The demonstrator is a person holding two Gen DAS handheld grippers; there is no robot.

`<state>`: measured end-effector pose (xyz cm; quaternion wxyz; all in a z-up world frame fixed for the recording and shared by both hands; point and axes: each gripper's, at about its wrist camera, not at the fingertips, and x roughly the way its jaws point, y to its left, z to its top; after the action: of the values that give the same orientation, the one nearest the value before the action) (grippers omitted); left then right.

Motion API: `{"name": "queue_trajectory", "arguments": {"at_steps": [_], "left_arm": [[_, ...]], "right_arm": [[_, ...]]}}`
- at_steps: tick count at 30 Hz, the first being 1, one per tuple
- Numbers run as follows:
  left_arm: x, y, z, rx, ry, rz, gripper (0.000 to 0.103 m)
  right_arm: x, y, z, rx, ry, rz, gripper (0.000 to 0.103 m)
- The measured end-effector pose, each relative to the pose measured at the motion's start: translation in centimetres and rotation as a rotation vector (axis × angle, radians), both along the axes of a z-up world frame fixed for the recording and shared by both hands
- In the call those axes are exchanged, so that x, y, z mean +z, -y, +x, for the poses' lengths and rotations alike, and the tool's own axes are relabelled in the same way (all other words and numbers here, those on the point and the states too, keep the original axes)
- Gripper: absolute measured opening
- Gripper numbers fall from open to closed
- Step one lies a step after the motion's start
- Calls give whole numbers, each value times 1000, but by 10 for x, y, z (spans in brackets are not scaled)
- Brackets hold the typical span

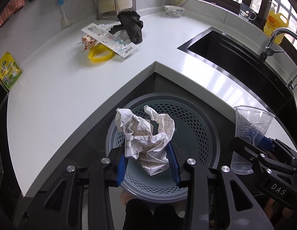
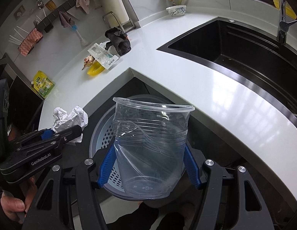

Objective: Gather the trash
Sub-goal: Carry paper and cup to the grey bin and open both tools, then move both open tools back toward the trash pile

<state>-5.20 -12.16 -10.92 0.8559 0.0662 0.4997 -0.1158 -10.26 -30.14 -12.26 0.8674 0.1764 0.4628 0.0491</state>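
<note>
My left gripper [image 1: 148,164] is shut on a crumpled sheet of checked paper [image 1: 146,134], held over the round grey perforated bin [image 1: 202,130] that stands on the floor in the counter's corner. My right gripper [image 2: 149,167] is shut on a dented clear plastic cup [image 2: 150,145], also above the bin [image 2: 104,140]. Each gripper shows in the other's view: the right gripper [image 1: 263,143] with the cup [image 1: 250,122], the left gripper [image 2: 52,134] with the paper [image 2: 69,118]. On the white counter [image 1: 62,92] lie a clear blister pack [image 1: 110,39], a yellow ring [image 1: 100,54], a printed wrapper [image 1: 88,41] and a black cloth [image 1: 132,26].
A black sink [image 1: 234,53] with a tap [image 1: 273,42] is set in the counter at the right. A patterned bowl [image 1: 174,10], a yellow bottle [image 1: 276,23] and a mug [image 1: 246,12] stand at the back. A green-yellow pouch [image 1: 8,71] leans at the left edge.
</note>
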Motion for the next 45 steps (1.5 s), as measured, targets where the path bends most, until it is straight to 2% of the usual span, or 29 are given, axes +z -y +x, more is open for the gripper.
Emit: {"name": "queue_trajectory", "arguments": {"at_steps": [7, 14, 20, 22, 24, 36, 45], "left_arm": [[-37, -6, 1, 7, -69, -30, 37], [-52, -7, 9, 29, -81, -47, 42], [-48, -18, 8, 72, -61, -47, 61], [-45, -22, 8, 87, -48, -41, 64], [-42, -25, 7, 95, -43, -42, 67], [-28, -29, 1, 114, -31, -40, 68], [-3, -30, -4, 133, -14, -43, 69]], "right_arm": [[-34, -12, 15, 43, -78, -19, 62], [-58, -26, 34, 84, -130, -9, 62], [-64, -32, 43, 103, -143, -2, 65], [-64, -31, 43, 101, -153, -12, 73], [-65, -29, 43, 95, -169, -5, 75], [-57, -24, 32, 86, -164, -12, 75], [-38, -16, 15, 106, -160, -24, 75]]}}
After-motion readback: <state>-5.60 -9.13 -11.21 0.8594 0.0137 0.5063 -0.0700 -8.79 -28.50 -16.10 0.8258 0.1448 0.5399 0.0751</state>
